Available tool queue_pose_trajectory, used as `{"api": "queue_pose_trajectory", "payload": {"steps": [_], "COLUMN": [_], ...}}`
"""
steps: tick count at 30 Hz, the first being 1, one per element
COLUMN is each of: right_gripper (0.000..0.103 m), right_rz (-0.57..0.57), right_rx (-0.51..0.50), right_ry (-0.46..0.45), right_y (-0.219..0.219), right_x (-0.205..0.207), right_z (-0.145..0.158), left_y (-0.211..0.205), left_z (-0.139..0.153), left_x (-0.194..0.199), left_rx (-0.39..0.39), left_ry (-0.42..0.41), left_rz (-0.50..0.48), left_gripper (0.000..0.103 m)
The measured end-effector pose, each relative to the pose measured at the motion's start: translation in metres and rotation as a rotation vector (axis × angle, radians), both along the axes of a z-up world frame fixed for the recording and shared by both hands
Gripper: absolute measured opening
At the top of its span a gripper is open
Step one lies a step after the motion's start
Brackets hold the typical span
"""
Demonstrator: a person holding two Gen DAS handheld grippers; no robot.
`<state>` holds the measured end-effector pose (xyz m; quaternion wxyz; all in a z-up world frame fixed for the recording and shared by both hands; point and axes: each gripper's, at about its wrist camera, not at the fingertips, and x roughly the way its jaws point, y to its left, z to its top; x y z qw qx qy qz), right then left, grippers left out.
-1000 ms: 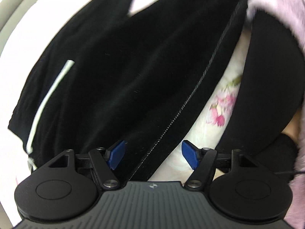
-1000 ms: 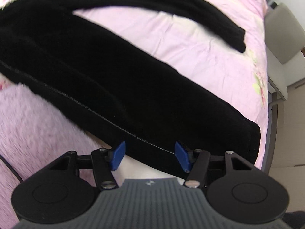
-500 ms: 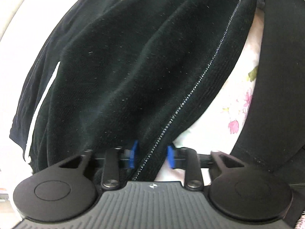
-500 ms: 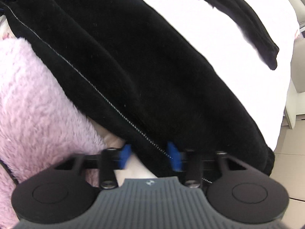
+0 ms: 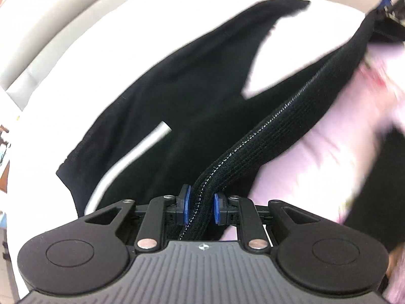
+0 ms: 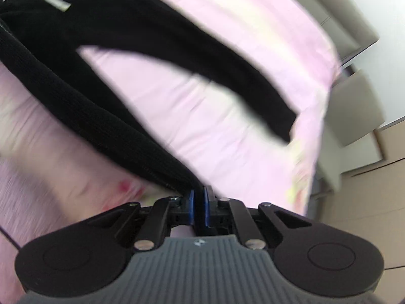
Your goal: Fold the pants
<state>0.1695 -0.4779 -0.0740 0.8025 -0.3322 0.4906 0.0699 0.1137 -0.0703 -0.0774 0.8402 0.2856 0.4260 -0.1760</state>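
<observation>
Pants (image 5: 182, 106): one black pair, soft knit fabric, spread across the pink bed sheet (image 6: 202, 116). Two legs are visible, diverging into a V with sheet showing between them. One pale stripe (image 5: 141, 149) runs along the leg nearest the left edge of the bed. One ribbed band with a line of light stitching (image 5: 273, 131) forms the raised edge stretched between the two grippers. No brand, label or legible writing is visible.

Left gripper (image 5: 201, 209): jaws have just been closing; the blue pads (image 5: 186, 207) pinch the ribbed band, which bunches thickly between them.

Right gripper (image 6: 199, 209): jaws have just been closing; the pads are pressed nearly together on a thin corner of the same black fabric, which rises away toward the upper left.

Both views are motion-blurred. One fluffy pink sleeve (image 6: 30, 202) lies beside the sheet.
</observation>
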Motion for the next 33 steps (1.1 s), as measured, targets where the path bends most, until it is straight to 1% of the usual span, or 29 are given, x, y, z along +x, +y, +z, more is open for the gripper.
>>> {"api": "queue_pose_trajectory", "payload": {"steps": [2, 3, 6, 8, 10, 12, 14, 16, 18, 20, 21, 24, 27, 30, 31, 32, 33], "right_gripper": [0.001, 0.001, 0.001, 0.001, 0.000, 0.000, 0.000, 0.000, 0.000, 0.000, 0.000, 0.000, 0.000, 0.000, 0.003, 0.019, 0.030], "right_rz": [-0.003, -0.006, -0.017, -0.028, -0.037, -0.044, -0.043, -0.037, -0.046, -0.051, -0.055, -0.071, -0.081, -0.106, -0.115, -0.125, -0.138], "right_rx": [-0.023, -0.034, -0.054, -0.072, -0.081, -0.092, -0.124, -0.146, -0.144, -0.140, -0.137, -0.118, -0.095, -0.038, -0.018, 0.000, 0.003], "right_ry": [-0.045, -0.063, -0.097, -0.111, -0.112, -0.098, -0.093, -0.087, -0.080, -0.077, -0.073, -0.046, -0.030, -0.016, -0.017, -0.023, -0.035], "right_y": [0.003, 0.011, 0.011, 0.012, 0.012, 0.013, 0.014, 0.011, 0.012, 0.016, 0.018, 0.019, 0.019, 0.016, 0.012, 0.004, -0.002], "right_x": [0.021, 0.038, 0.076, 0.109, 0.137, 0.170, 0.197, 0.227, 0.256, 0.288, 0.302, 0.335, 0.359, 0.366, 0.365, 0.374, 0.372], "right_z": [0.007, 0.008, 0.009, 0.010, 0.007, -0.004, -0.014, -0.028, -0.039, -0.053, -0.059, -0.085, -0.107, -0.118, -0.119, -0.118, -0.112], "left_y": [0.001, 0.000, -0.006, -0.011, -0.018, -0.024, -0.028, -0.029, -0.035, -0.034, -0.028, -0.026, -0.025, -0.025, -0.027, -0.029, -0.028], "left_z": [0.014, 0.019, 0.032, 0.034, 0.034, 0.031, 0.027, 0.015, 0.005, -0.007, -0.013, -0.036, -0.066, -0.087, -0.092, -0.095, -0.096], "left_x": [0.022, 0.032, 0.069, 0.096, 0.121, 0.148, 0.177, 0.208, 0.228, 0.245, 0.260, 0.287, 0.308, 0.316, 0.317, 0.316, 0.314], "left_rx": [-0.021, -0.024, -0.033, -0.034, -0.019, -0.007, -0.007, -0.001, 0.019, 0.039, 0.047, 0.058, 0.075, 0.088, 0.093, 0.100, 0.104], "left_ry": [-0.038, -0.056, -0.107, -0.121, -0.146, -0.165, -0.163, -0.154, -0.140, -0.132, -0.127, -0.080, -0.036, -0.013, -0.012, -0.015, -0.017], "left_rz": [0.029, 0.038, 0.064, 0.079, 0.080, 0.086, 0.096, 0.103, 0.104, 0.108, 0.111, 0.121, 0.114, 0.105, 0.100, 0.090, 0.083], "left_gripper": [0.019, 0.019, 0.018, 0.017, 0.016, 0.015, 0.014, 0.014, 0.013, 0.012, 0.012, 0.012, 0.012, 0.012, 0.012, 0.012, 0.012]}}
